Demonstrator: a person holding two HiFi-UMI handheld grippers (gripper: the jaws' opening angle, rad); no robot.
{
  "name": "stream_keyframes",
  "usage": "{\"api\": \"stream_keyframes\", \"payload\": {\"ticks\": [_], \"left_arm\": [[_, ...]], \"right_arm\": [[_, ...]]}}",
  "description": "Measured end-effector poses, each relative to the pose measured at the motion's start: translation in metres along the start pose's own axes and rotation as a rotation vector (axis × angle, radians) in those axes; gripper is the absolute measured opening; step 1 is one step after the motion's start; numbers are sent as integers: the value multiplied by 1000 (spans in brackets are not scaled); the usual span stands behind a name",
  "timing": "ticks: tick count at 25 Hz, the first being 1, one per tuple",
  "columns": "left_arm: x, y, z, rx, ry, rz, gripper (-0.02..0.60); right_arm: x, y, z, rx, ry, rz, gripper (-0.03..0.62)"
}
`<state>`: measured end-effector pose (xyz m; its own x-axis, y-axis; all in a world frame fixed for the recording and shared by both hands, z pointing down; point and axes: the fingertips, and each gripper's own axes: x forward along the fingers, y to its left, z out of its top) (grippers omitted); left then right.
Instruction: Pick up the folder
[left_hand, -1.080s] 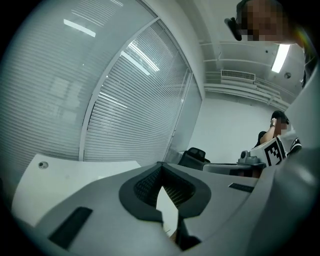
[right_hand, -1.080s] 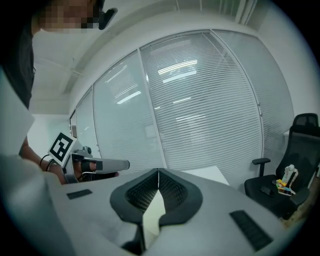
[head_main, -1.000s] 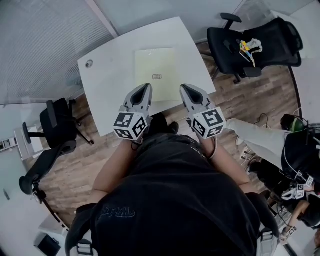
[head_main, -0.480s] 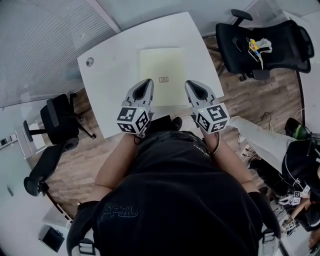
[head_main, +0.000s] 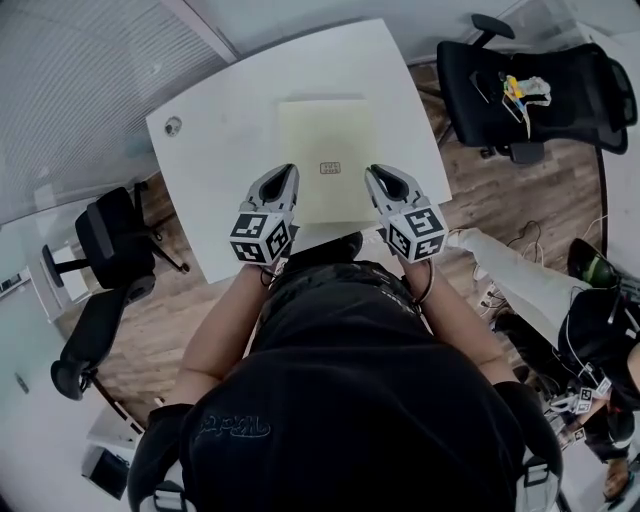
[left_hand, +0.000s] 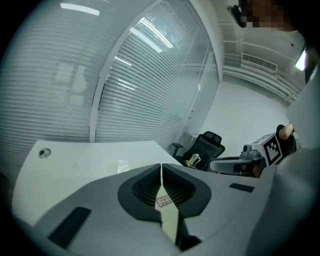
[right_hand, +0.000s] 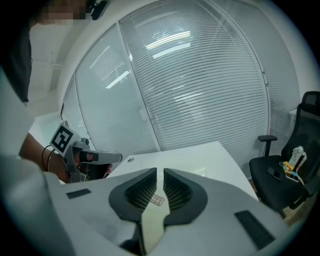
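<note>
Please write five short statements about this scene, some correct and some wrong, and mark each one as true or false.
1. The folder lies flat on the white table. True.
2. The left gripper and the right gripper both have their jaws together. True.
3. The right gripper holds the folder. False: nothing is between its jaws, and the folder lies on the table.
4. The seat of the black chair to the right of the table is bare. False: yellow and white things lie on it.
5. The folder has a small label near its near edge. True.
</note>
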<state>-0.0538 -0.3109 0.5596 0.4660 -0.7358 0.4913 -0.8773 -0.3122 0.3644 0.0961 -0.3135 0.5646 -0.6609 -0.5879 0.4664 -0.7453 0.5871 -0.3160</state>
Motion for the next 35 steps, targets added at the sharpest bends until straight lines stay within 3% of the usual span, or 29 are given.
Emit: {"api": "stream_keyframes", "payload": {"ticks": [5, 12, 16, 20, 29, 35], "left_arm": [[14, 22, -19, 9, 78, 19, 21], [38, 51, -40, 9, 156, 49, 102], [48, 65, -55, -52, 201, 65, 222], [56, 75, -63, -64, 230, 73, 285], [75, 85, -94, -100, 315, 50, 354], [83, 91, -107, -135, 359, 36, 360]], "right_arm": [[19, -11, -17, 19, 57, -6, 86], [40, -31, -40, 71, 114, -22, 165], [53, -38, -57, 126, 157, -16, 246], [65, -42, -71, 158, 191, -10, 306], [75, -61, -91, 189, 252, -61, 336], [85, -73, -105, 252, 292, -73, 337]]}}
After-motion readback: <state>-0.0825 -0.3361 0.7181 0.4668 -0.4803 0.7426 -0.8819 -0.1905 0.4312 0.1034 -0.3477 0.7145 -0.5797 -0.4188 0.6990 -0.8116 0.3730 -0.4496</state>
